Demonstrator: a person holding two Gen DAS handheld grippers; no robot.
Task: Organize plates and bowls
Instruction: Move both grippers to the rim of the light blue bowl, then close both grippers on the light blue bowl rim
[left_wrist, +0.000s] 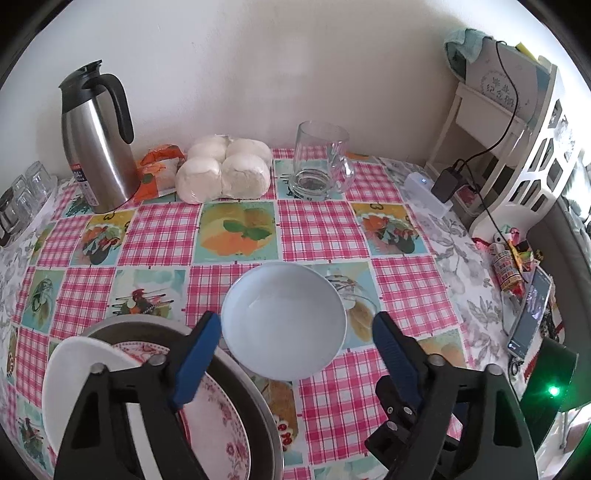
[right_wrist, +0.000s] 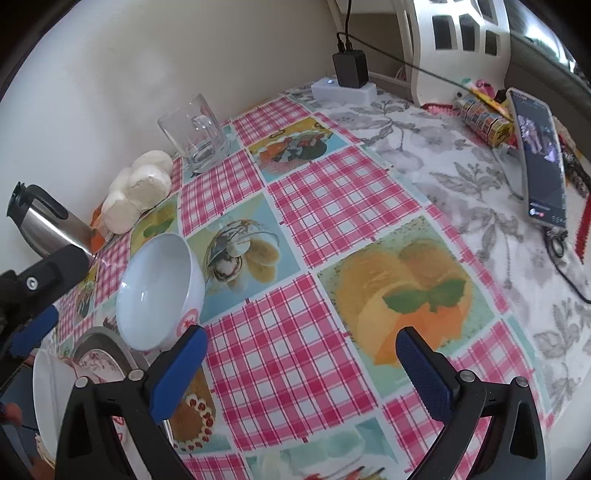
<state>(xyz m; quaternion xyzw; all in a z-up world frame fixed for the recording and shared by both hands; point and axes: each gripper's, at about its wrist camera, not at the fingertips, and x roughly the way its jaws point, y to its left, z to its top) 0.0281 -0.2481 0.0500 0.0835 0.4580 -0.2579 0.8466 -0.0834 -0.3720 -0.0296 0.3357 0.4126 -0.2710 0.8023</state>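
Left gripper (left_wrist: 297, 332) hangs with its blue fingers spread wide. Right gripper (right_wrist: 301, 350) sits level beside it, jaws apart, gripping nothing.

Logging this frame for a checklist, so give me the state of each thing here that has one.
left gripper: open, holding nothing, fingers either side of the bowl
right gripper: open, empty, over the tablecloth
white bowl: upright, empty, on the table
metal basin: holds a floral plate and a white dish
floral plate: lying in the basin
glass mug: upright, empty
thermal carafe: upright, lid shut
phone: screen lit
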